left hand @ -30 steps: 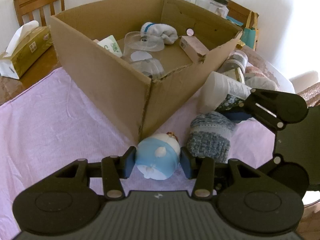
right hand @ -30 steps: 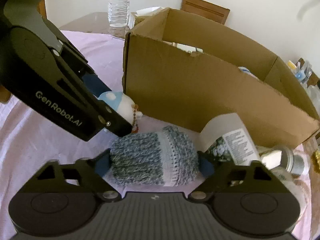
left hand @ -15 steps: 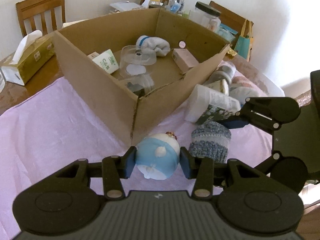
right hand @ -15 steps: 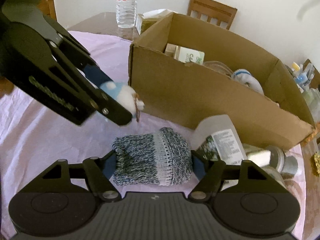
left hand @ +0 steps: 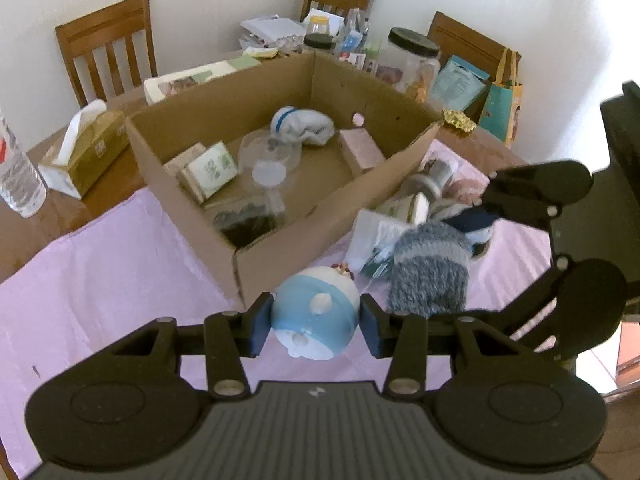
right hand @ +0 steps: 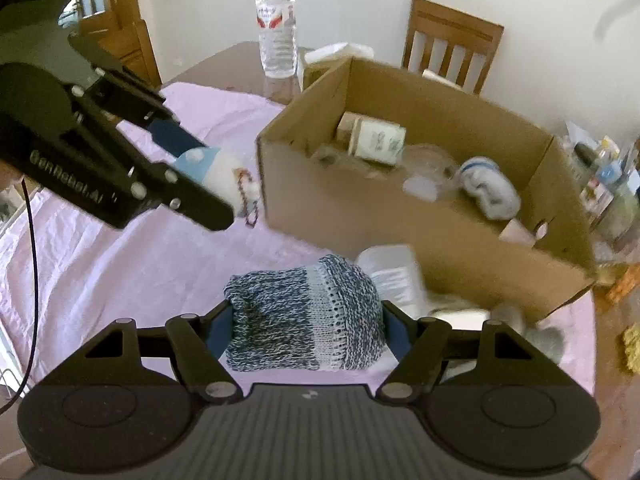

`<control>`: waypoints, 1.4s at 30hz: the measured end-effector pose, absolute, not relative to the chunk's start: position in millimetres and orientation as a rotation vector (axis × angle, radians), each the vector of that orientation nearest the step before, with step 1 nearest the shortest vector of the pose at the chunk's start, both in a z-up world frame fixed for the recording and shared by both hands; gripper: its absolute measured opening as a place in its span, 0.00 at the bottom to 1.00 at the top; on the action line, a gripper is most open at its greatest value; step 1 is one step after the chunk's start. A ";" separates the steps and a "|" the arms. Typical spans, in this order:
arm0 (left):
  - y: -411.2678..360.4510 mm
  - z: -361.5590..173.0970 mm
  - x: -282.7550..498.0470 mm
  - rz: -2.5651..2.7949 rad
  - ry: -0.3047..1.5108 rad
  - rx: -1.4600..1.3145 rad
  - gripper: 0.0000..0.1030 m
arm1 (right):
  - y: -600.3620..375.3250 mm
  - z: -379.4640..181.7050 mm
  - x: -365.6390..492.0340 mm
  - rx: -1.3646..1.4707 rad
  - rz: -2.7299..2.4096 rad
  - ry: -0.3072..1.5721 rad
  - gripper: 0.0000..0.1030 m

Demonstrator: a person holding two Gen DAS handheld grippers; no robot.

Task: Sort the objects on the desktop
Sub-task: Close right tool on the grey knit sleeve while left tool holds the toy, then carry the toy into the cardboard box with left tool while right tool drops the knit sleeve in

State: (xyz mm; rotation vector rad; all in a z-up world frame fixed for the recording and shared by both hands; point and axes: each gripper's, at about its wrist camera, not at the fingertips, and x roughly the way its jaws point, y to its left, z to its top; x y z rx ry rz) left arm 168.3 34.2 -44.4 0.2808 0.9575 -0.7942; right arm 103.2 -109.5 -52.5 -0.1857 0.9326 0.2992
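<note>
My left gripper (left hand: 312, 326) is shut on a round blue-and-white plush toy (left hand: 316, 312) and holds it above the pink cloth, just in front of the near corner of an open cardboard box (left hand: 256, 264). My right gripper (right hand: 304, 330) is shut on a rolled blue-grey knitted sock (right hand: 304, 320), also lifted, to the right of the toy (right hand: 216, 172). The box (right hand: 360, 216) holds a white sock (left hand: 302, 126), small cartons (left hand: 212, 168), clear plastic lids and a pink box (left hand: 360, 150).
A white plastic packet (left hand: 372, 232), jars and a tin (left hand: 432, 172) lie on the pink cloth (left hand: 100, 264) right of the box. A tissue box (left hand: 88, 148) and a water bottle (right hand: 276, 40) stand beyond it. Chairs and clutter line the far table edge.
Both grippers have risen with their loads, so the views now look down into the box. The toy and the sock have left the cloth.
</note>
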 end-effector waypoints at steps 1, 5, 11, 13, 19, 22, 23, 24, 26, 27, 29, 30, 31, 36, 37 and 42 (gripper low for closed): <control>29.8 -41.4 167.5 -0.791 0.955 0.281 0.44 | -114.3 -47.9 105.4 -0.188 0.307 0.924 0.76; 11.4 -30.3 168.3 -0.789 0.957 0.258 0.44 | -127.6 -34.3 116.9 -0.196 0.338 0.891 0.76; -15.9 -13.1 175.8 -0.762 0.918 0.258 0.44 | -147.2 -14.4 121.0 -0.236 0.358 0.836 0.76; -22.0 -9.3 182.0 -0.743 0.919 0.244 0.44 | -154.6 -8.9 125.3 -0.239 0.362 0.821 0.76; -38.3 -4.1 202.7 -0.679 0.917 0.208 0.44 | -185.0 2.4 144.9 -0.261 0.357 0.786 0.76; -46.2 -5.4 212.7 -0.647 0.915 0.206 0.44 | -198.5 4.3 160.4 -0.261 0.349 0.776 0.76; -48.7 -6.3 216.2 -0.639 0.919 0.206 0.44 | -201.9 4.7 165.6 -0.265 0.345 0.771 0.76; -51.0 -7.4 219.4 -0.630 0.922 0.206 0.44 | -204.6 4.6 170.6 -0.270 0.343 0.765 0.76; -56.6 -10.3 225.5 -0.610 0.926 0.208 0.44 | -209.9 4.0 180.3 -0.274 0.343 0.757 0.76; -58.4 -11.6 228.1 -0.602 0.927 0.206 0.44 | -212.7 3.6 184.4 -0.270 0.344 0.756 0.76; -61.5 -14.1 232.2 -0.587 0.928 0.194 0.45 | -217.5 1.8 193.3 -0.266 0.349 0.756 0.76; -63.2 -15.2 233.8 -0.580 0.931 0.191 0.51 | -219.4 0.6 197.4 -0.266 0.353 0.756 0.78; -64.3 -16.0 235.1 -0.570 0.935 0.189 0.62 | -221.0 -0.6 200.9 -0.266 0.357 0.752 0.83; -63.6 -13.9 232.7 -0.524 0.910 0.202 0.81 | -223.8 -4.8 206.2 -0.276 0.378 0.726 0.99; -62.7 -12.6 232.2 -0.520 0.908 0.202 0.81 | -224.1 -5.8 206.5 -0.277 0.382 0.729 0.99; -58.5 -6.8 222.3 -0.495 0.898 0.196 0.87 | -227.0 -12.1 206.1 -0.263 0.393 0.745 0.99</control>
